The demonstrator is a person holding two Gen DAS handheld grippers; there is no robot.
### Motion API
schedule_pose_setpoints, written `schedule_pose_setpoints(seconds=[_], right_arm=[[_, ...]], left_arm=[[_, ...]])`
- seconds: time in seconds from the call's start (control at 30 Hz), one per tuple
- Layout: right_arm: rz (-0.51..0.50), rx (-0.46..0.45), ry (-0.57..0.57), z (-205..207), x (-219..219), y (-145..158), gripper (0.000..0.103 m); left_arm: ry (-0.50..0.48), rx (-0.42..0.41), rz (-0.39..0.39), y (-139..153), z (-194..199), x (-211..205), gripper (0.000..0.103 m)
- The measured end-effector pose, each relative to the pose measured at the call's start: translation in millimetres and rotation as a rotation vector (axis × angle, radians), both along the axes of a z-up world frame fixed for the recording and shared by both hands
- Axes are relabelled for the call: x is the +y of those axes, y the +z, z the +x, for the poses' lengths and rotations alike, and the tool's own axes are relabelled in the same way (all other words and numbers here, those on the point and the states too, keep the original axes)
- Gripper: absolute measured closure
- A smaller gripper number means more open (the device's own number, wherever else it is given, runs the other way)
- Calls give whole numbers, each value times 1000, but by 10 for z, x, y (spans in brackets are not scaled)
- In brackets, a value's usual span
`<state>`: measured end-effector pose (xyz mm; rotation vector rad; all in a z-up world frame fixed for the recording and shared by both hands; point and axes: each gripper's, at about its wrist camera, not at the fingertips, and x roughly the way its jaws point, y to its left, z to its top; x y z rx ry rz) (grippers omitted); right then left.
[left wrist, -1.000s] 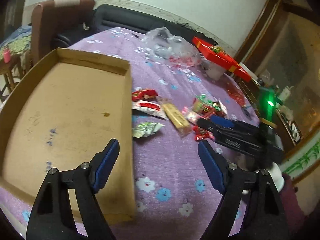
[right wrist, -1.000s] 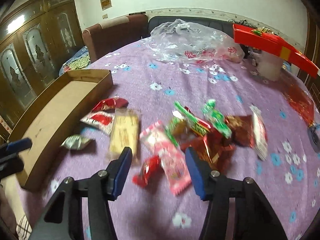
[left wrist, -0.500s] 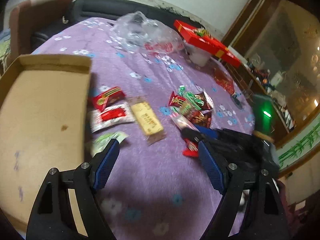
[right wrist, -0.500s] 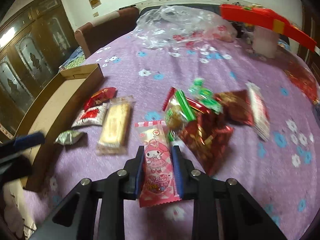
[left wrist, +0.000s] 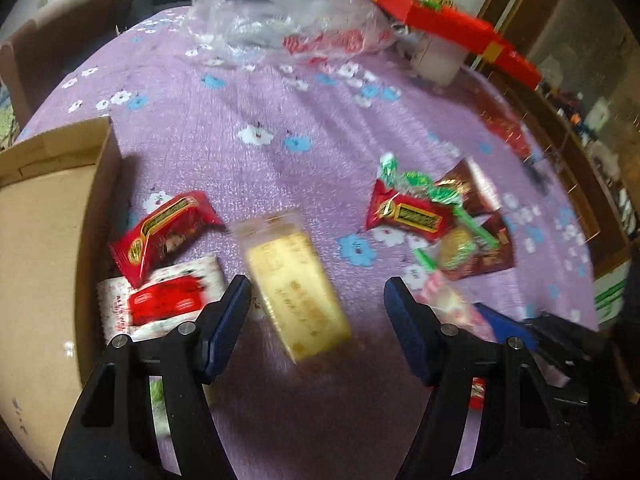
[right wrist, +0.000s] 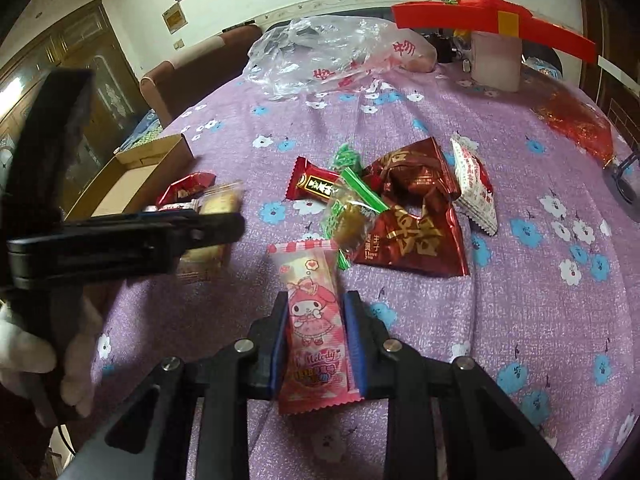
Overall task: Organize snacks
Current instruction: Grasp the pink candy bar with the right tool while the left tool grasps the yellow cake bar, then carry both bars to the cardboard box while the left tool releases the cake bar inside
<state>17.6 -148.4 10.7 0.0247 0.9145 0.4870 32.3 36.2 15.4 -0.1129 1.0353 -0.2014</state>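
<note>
My right gripper [right wrist: 316,340] is shut on a pink My Melody snack packet [right wrist: 314,328] and holds it over the purple tablecloth. My left gripper [left wrist: 318,320] is open, its jaws on either side of a yellow biscuit packet [left wrist: 298,292]. The cardboard tray [left wrist: 36,248] lies at the left, also seen in the right wrist view [right wrist: 132,176]. Two red packets [left wrist: 164,232] lie beside the tray. A pile of red and green snacks [right wrist: 392,208] sits in the middle, also seen from the left wrist [left wrist: 436,216]. The left gripper body [right wrist: 120,240] crosses the right wrist view.
A clear plastic bag [right wrist: 332,52] lies at the far side of the table. A red box [right wrist: 492,20] rests on a white container [right wrist: 496,64] at the back right. A brown chair [right wrist: 192,76] stands behind the table, wooden cabinets beyond.
My right gripper has lifted the pink packet and drawn it back from the pile. My left gripper has moved right from the tray and now straddles the yellow biscuit packet.
</note>
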Motion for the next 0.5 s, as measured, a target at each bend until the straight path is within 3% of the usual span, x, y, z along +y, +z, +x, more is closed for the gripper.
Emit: schedule_pose_setpoints(seconds=[0.23, 0.27, 0.3, 0.33, 0.5], right_arm=[[-5, -7, -10, -20, 15, -8, 73], [-7, -9, -11, -26, 16, -6, 73], [-9, -12, -12, -29, 16, -6, 73], [-14, -15, -11, -33, 24, -7, 73], [-15, -26, -19, -56, 23, -11, 74]], left_arm=[[-60, -52, 187, -59, 4, -272, 33], [-75, -54, 184, -57, -9, -278, 38], [-93, -60, 182, -46, -50, -281, 56], [-118, -62, 176, -27, -80, -294, 66], [-140, -45, 163, 4, -130, -328, 70]])
